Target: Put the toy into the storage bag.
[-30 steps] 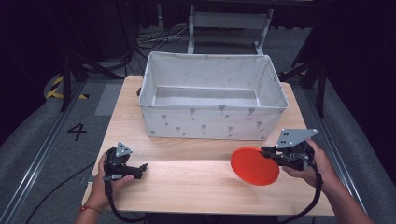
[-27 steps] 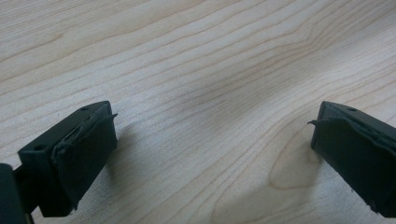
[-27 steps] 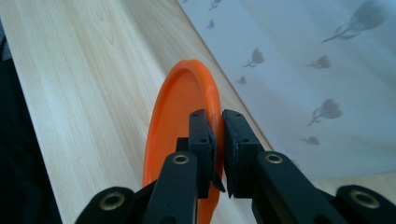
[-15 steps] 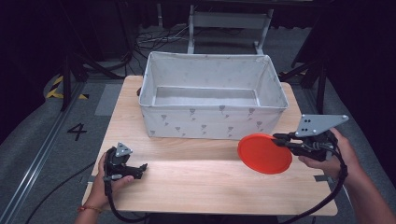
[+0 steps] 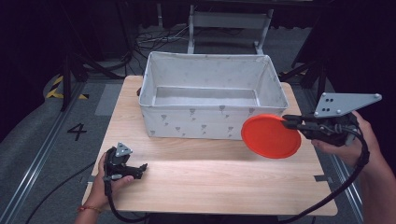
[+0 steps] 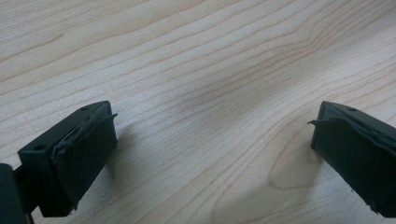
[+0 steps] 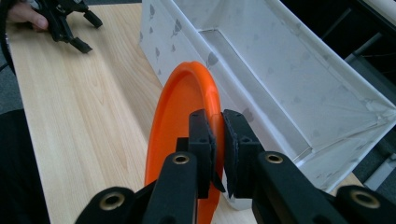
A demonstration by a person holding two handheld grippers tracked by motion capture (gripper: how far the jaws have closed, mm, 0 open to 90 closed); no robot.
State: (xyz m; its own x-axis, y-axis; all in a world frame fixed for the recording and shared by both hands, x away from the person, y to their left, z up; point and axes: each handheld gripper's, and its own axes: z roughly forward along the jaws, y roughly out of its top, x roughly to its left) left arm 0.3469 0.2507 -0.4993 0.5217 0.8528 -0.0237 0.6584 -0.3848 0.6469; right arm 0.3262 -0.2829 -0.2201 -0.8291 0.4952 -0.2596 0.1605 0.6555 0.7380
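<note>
An orange plate (image 5: 271,136) hangs in the air at the table's right, just in front of the white fabric bin (image 5: 212,122). My right gripper (image 5: 288,122) is shut on the plate's rim. In the right gripper view the plate (image 7: 180,121) stands on edge, its rim pinched by my right gripper (image 7: 219,149), with the bin (image 7: 289,88) alongside. My left gripper (image 5: 140,169) rests on the wooden table (image 5: 210,182) at the front left. In the left gripper view my left gripper (image 6: 212,140) stands open over bare wood (image 6: 201,70).
The bin is open-topped and sits at the back middle of the table. Black stands, cables and a metal frame (image 5: 229,21) lie beyond the far edge. A floor marking "4" (image 5: 77,131) lies left of the table.
My right gripper has risen with the orange plate, lifting it off the table and toward the bin's front right corner. The left gripper has stayed put.
</note>
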